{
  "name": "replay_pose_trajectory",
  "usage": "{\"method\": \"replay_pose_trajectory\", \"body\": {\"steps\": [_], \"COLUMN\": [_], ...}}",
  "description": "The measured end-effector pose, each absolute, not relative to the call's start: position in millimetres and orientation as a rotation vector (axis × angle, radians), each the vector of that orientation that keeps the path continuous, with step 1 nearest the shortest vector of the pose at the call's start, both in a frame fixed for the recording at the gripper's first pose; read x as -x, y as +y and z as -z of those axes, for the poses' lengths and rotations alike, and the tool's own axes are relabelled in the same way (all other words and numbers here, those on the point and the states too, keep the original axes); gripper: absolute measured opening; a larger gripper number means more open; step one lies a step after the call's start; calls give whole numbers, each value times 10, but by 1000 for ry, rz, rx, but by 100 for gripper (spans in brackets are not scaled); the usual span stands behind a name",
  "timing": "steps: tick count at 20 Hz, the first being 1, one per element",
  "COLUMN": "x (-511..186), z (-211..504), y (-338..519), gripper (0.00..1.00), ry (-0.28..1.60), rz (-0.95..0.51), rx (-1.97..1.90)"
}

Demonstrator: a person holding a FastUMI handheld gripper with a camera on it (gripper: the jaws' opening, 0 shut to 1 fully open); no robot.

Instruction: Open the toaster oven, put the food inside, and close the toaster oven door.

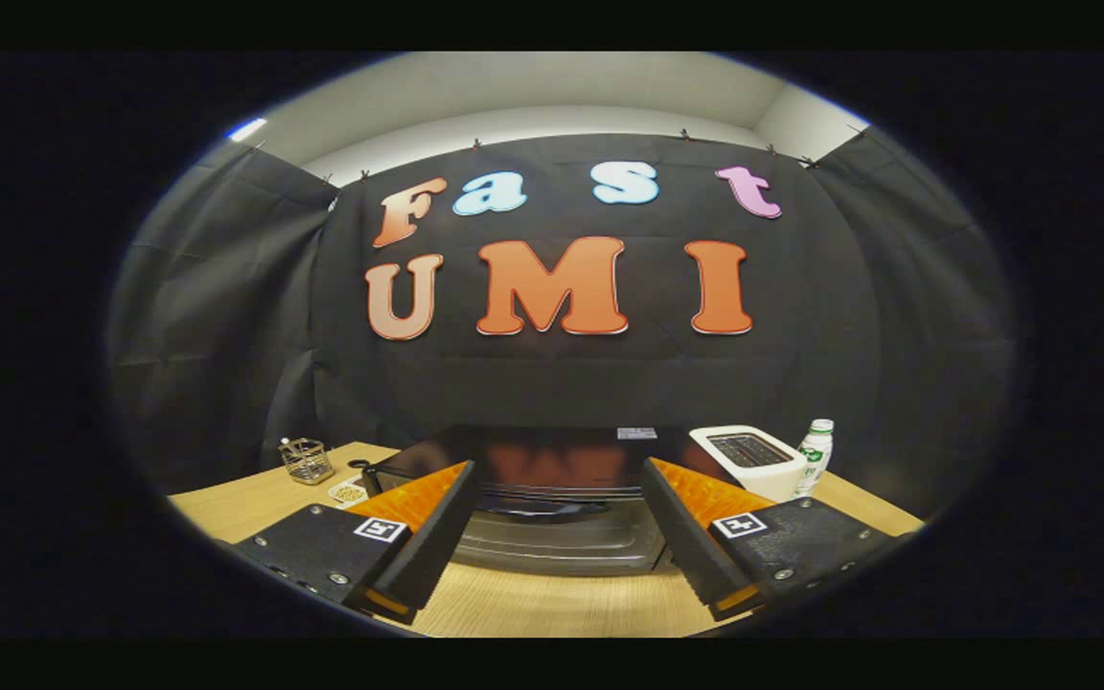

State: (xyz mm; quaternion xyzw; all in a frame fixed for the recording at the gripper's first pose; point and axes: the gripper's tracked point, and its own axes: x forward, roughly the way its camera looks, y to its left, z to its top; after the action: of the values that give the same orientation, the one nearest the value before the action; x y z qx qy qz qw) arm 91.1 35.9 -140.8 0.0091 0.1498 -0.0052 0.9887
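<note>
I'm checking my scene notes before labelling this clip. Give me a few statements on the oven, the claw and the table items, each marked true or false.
1. The claw is open, gripping nothing. True.
2. The toaster oven sits just ahead of the fingers. True.
3. The white pop-up toaster stands on top of the oven. False: it stands beside it on the wooden table.
4. A bottle lies on its side. False: it stands upright beside the toaster.
</note>
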Motion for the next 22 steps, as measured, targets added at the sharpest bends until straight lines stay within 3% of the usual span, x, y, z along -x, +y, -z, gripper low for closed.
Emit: {"method": "replay_pose_trajectory", "body": {"steps": [14,22], "x": [-1189,-770], "z": [1982,1957], "y": [594,713], "gripper": [98,84], "ry": [352,353], "rz": [4,-94], "rx": [-36,-30]}}
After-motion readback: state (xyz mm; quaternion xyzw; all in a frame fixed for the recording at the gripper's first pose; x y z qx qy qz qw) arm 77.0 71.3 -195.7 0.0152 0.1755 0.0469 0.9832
